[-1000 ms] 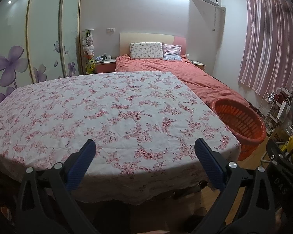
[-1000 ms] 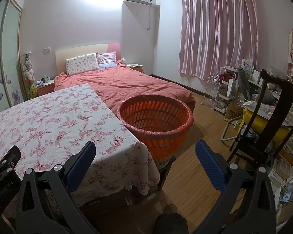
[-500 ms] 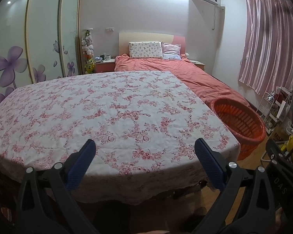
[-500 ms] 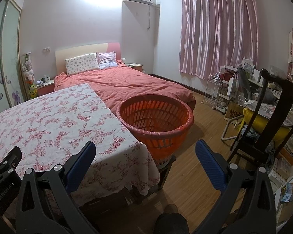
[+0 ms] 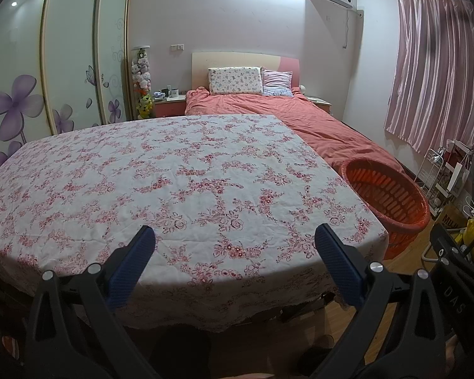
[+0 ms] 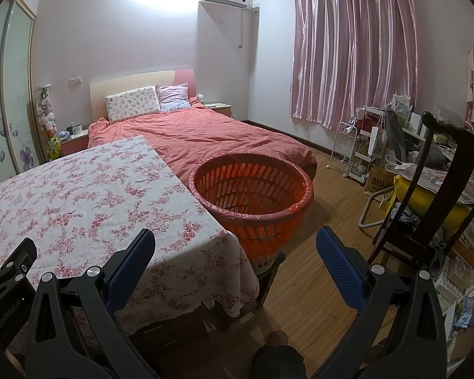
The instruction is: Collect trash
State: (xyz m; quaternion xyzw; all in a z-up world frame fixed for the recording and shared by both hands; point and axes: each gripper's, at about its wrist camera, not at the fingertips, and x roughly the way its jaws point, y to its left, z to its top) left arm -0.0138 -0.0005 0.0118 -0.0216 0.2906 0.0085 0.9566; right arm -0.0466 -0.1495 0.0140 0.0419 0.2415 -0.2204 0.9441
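A wide bed with a salmon-pink duvet [image 6: 205, 135] fills the far side of the room, its two pillows against a pale headboard. In front of it stands the desk draped in a white cloth printed with red flowers [image 5: 173, 183]; the cloth's top is bare in both views, and no piece of trash shows on it. A long pink satin curtain [image 6: 354, 47] hangs on the wall beyond the bed.

Just beside the desk's right corner sits the round orange plastic laundry basket with slotted walls [image 6: 259, 218], raised on a dark stand whose form is hard to make out. A thin pinkish liner seems folded over its rim, though the fisheye view leaves that uncertain. The part of its inside that shows holds nothing. A dark wooden chair with a yellow cushion [image 6: 433, 189] stands to the right of the basket, well apart from it, among cluttered shelves and bags.

The left hand-held gripper [image 5: 233, 246] is held level at the desk's near edge, pointing across the cloth toward the bed, its blue-padded fingers [image 5: 132, 265] spread wide with nothing between them. The right hand-held gripper [image 6: 235, 246] is held at a like height beside it, aimed toward the basket over the desk's corner and the wooden floor, its fingers equally wide apart and holding nothing.
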